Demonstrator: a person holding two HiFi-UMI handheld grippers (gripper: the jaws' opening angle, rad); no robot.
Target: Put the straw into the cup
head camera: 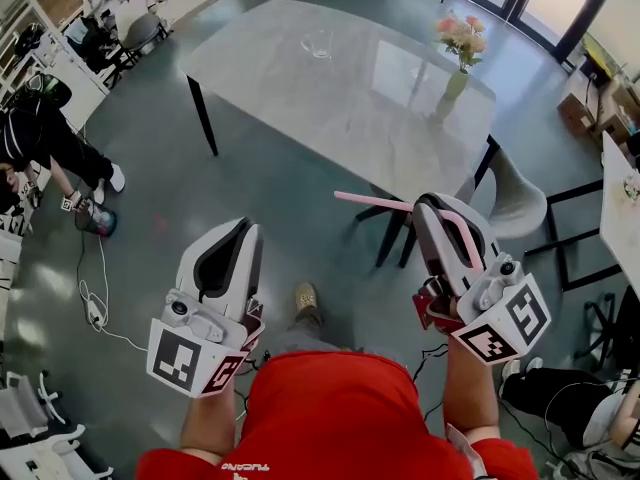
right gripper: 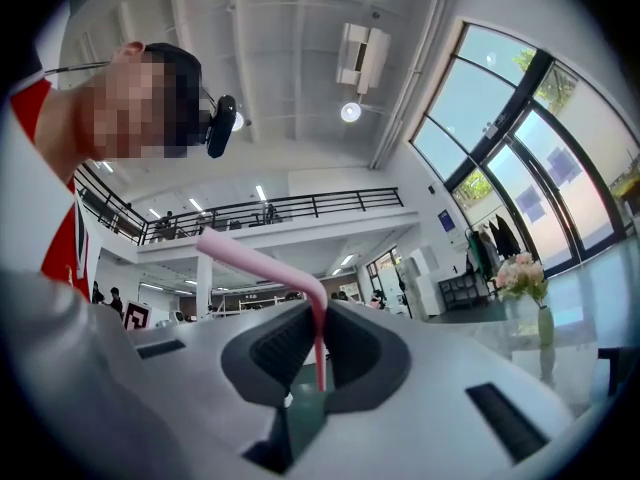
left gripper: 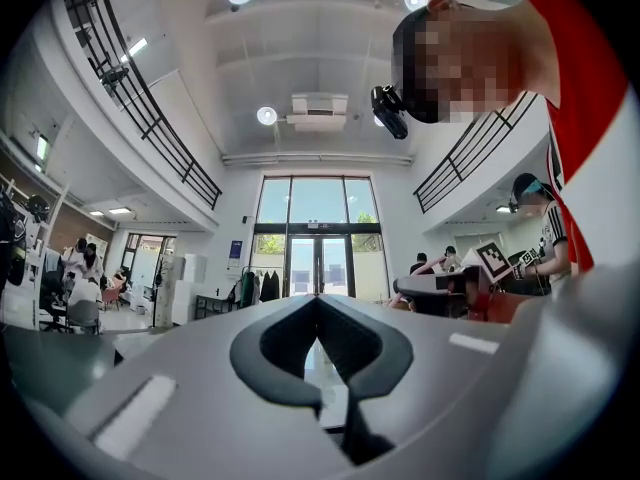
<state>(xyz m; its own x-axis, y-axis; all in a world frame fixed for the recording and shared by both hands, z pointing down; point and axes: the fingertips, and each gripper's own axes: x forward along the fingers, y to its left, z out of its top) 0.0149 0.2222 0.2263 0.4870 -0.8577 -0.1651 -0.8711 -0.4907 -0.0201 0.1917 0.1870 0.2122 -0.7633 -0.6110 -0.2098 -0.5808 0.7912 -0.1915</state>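
The right gripper (head camera: 432, 206) has its jaws closed on the straw (head camera: 375, 202), a pink one with a bend. In the right gripper view the lower part of the straw (right gripper: 255, 263) stands upright between the pads, and the part above the bend sticks out of the right gripper (right gripper: 318, 303) toward the person's left. The left gripper (head camera: 240, 230) is closed too; in its own view the tips of the left gripper (left gripper: 317, 298) meet and nothing is between them. Both grippers are held over the floor, in front of the near corner of the table (head camera: 300, 88), well apart from it. The cup (head camera: 318, 44), a clear one, stands near the far edge of the table, toward its far left corner. A vase (head camera: 455, 83) with flowers stands near the right corner.
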